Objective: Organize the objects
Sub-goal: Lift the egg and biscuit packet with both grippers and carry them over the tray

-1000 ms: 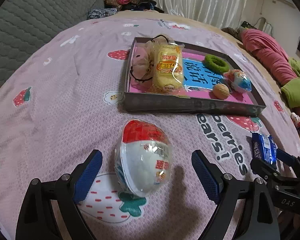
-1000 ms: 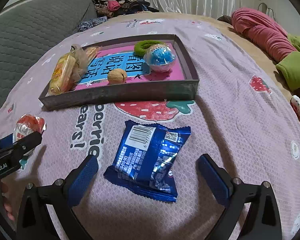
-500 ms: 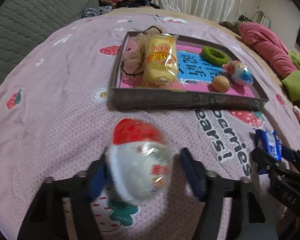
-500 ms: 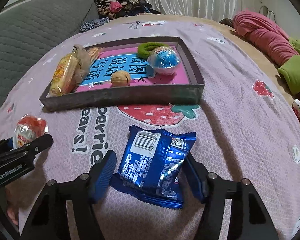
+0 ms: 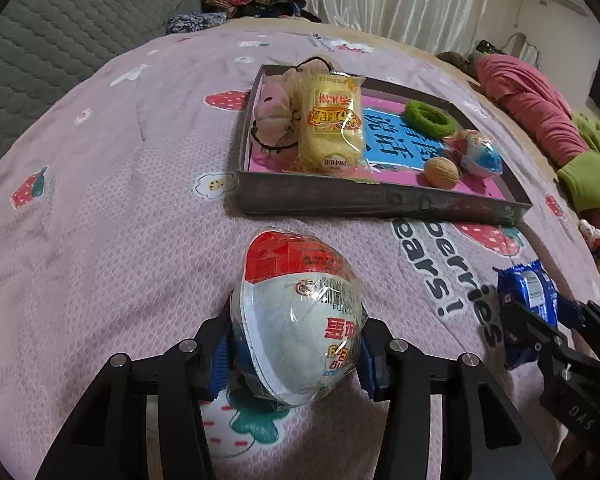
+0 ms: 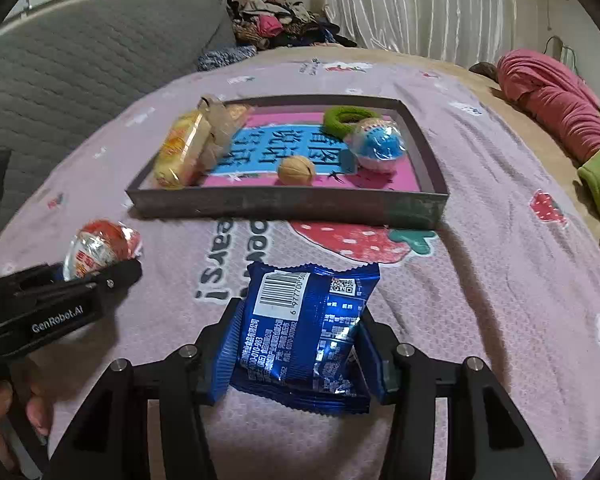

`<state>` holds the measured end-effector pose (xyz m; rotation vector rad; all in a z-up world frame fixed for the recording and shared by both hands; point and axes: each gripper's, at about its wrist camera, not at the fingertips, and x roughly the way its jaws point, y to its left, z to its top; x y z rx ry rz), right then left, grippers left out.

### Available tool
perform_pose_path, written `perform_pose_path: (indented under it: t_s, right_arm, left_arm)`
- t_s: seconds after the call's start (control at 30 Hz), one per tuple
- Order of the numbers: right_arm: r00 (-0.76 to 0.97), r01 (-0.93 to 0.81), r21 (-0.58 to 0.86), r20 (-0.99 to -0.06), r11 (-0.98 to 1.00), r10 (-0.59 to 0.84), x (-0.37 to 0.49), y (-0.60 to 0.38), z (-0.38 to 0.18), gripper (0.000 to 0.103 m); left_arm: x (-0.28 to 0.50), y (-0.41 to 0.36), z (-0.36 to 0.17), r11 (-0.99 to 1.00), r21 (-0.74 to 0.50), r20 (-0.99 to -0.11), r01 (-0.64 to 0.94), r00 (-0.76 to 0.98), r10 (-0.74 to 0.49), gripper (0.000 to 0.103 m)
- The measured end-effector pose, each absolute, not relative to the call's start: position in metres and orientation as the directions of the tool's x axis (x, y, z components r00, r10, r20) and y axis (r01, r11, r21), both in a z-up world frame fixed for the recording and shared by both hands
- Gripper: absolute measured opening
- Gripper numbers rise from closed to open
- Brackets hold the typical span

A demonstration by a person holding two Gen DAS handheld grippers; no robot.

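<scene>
Blue pads of both tools, wide earlier, closing: left tool (image 5: 294, 354) on egg packet (image 5: 298, 320)

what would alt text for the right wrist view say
The right tongs are closing on a blue snack packet lying on a pink strawberry-print bedspread. Beyond it, a shallow grey tray holds a walnut, green ring, yellow cake packet and blue capsule toy.

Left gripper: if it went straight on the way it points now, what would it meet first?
The near wall of the tray, probably. The left gripper, closing on the wrapped egg, points there across bare bedspread; depth is uncertain.
</scene>
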<state>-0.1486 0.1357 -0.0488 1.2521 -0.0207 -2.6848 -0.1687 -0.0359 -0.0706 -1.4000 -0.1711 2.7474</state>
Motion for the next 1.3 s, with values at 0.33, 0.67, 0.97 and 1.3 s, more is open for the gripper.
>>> perform_pose_path:
  t_s: [0.33, 0.67, 0.97, 1.3]
  right_arm:
    - [-0.651, 0.155, 0.113, -0.736, -0.981, -0.188, -0.134, 0.143, -0.034, 0.052]
    - [-0.705, 0.166, 0.088, -0.686, -0.982, -0.181, -0.107, 0.148, 0.013, 0.052]
    - [-0.752, 0.16, 0.092, -0.633, -0.983, -0.182, -0.089, 0.158, 0.06, 0.052]
    - [-0.781, 0.168, 0.077, -0.598, -0.983, -0.18, -0.104, 0.161, 0.099, 0.052]
  left_arm:
    - [-0.147, -0.028, -0.05, -0.993, -0.118, -0.785, -0.011, -0.611, 0.1, 0.051]
    - [-0.115, -0.006, -0.001, -0.994, -0.09, -0.747, -0.054, -0.656, 0.104, 0.051]
    - [-0.095, 0.009, 0.041, -0.995, -0.064, -0.717, -0.078, -0.69, 0.1, 0.051]
    - [-0.116, 0.016, 0.082, -0.995, -0.036, -0.688, -0.092, -0.72, 0.091, 0.051]
